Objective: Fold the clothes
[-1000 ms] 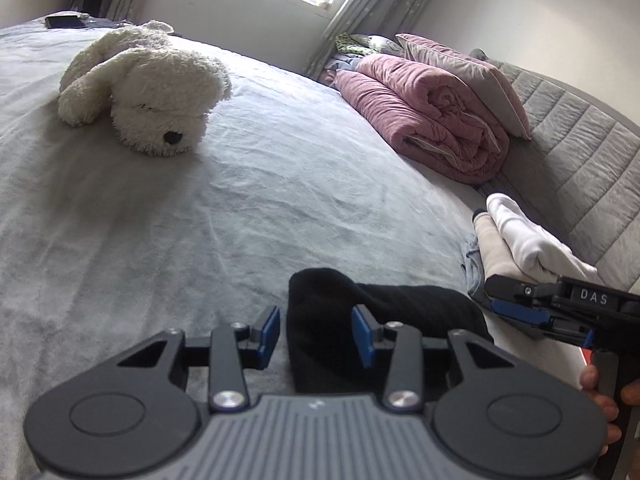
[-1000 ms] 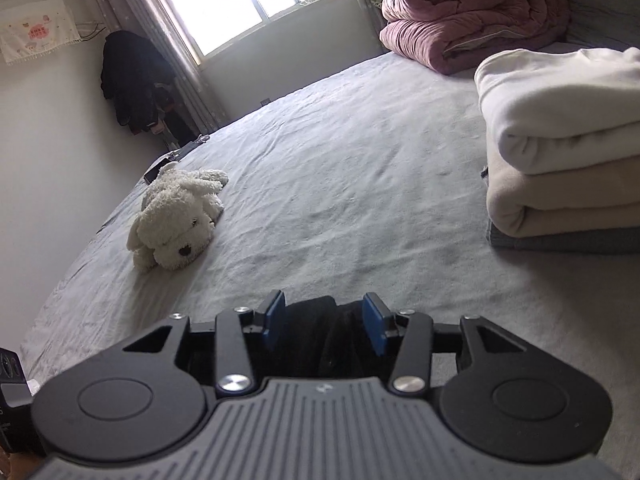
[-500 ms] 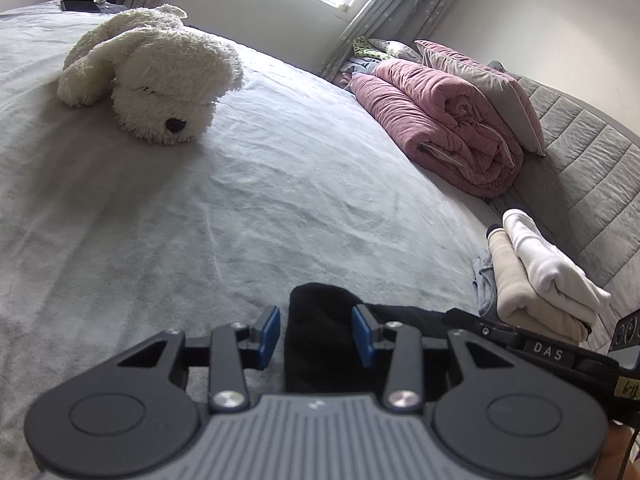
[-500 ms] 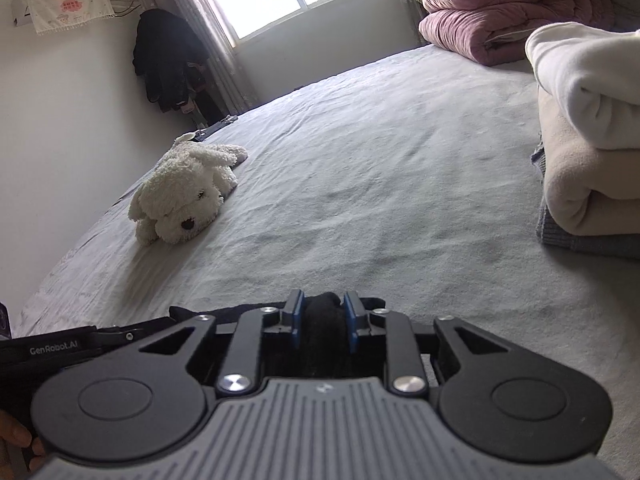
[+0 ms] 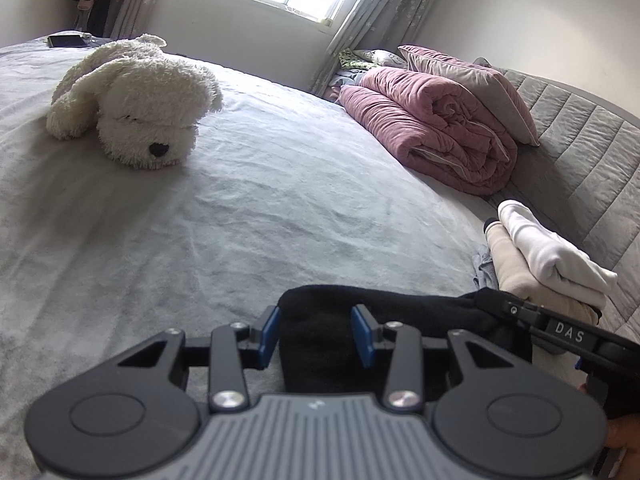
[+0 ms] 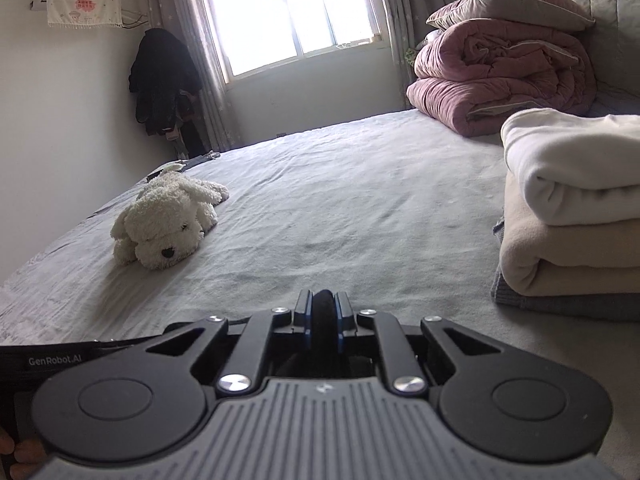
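Observation:
A folded black garment (image 5: 320, 336) lies on the grey bed at the near edge. My left gripper (image 5: 318, 334) is open, with its blue pads on either side of the garment's left end. My right gripper (image 6: 323, 320) is shut on the black garment (image 6: 323, 312), a thick fold pinched between its pads. The right gripper also shows in the left wrist view (image 5: 560, 332) at the garment's right end. A stack of folded white and beige clothes (image 5: 536, 256) lies to the right; it also shows in the right wrist view (image 6: 572, 200).
A white plush dog (image 5: 136, 100) lies on the grey bedsheet (image 5: 260, 200), far left. A rolled pink duvet (image 5: 432, 124) and a pillow rest against the grey padded headboard (image 5: 580, 136). A phone (image 5: 66, 40) lies at the far bed edge.
My right gripper has closed on the black garment's fold. Both grippers have shifted slightly; the left one stays open around the garment's left end.

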### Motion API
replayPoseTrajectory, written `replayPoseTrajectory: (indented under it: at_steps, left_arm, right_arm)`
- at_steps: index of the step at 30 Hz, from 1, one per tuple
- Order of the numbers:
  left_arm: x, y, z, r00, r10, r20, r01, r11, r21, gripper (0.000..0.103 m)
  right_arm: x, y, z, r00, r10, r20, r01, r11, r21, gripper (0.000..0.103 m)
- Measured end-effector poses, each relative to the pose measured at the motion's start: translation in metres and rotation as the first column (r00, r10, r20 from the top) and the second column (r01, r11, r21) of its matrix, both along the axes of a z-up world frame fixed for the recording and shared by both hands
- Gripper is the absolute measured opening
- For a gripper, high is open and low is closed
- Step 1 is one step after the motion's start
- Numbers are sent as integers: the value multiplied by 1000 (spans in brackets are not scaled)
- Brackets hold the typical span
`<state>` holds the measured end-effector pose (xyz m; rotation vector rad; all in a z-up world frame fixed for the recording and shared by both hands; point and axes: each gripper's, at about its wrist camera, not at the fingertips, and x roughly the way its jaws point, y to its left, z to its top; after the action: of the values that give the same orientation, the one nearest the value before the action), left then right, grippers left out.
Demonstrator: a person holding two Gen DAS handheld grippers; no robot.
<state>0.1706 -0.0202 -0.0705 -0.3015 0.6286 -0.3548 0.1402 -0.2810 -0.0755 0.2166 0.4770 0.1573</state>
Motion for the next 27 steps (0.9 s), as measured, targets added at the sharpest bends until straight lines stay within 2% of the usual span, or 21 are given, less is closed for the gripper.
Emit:
replayPoseTrajectory:
  at_steps: [3,5,7,10,13,16,19,22,27]
  left_arm:
    - [-1,0,3,1000,11,25,-12,1000,16,38]
    - [-2,1,7,998,20,51,-21,1000,13,30]
    - [-3,1,14,996,19,85,-20,1000,9,18]
    - [-3,-5,21,991,-8,132,5,1000,24,12]
    - [-2,-21,20,988,-53,146,44,997,69,10]
    - [2,-35,12,987,-82,138,64,990,129,10]
    - [12,-41,-5,994,-72,85,56,984,170,10]
    - [20,-37,-22,998,-45,37,39,986,159,10]
    - [22,-34,-25,999,-39,30,34,990,133,10]
  right_arm:
    - [5,-4,-9,999,-33,-39,33,999,-3,17]
    - [3,-6,-6,998,-50,-25,50,999,-6,27]
    - [-1,-7,3,999,-49,9,49,999,9,27]
    - [-8,-7,13,998,-25,63,23,999,37,27]
    - [-8,3,18,995,24,92,-27,999,26,27]
    - [-3,16,10,996,33,79,-31,999,-33,26]
    - [5,17,-6,999,-4,46,8,997,-76,25]
    - [14,14,-23,999,-35,-11,33,994,-106,19]
    - [23,5,-36,995,-56,-82,51,997,-62,17]
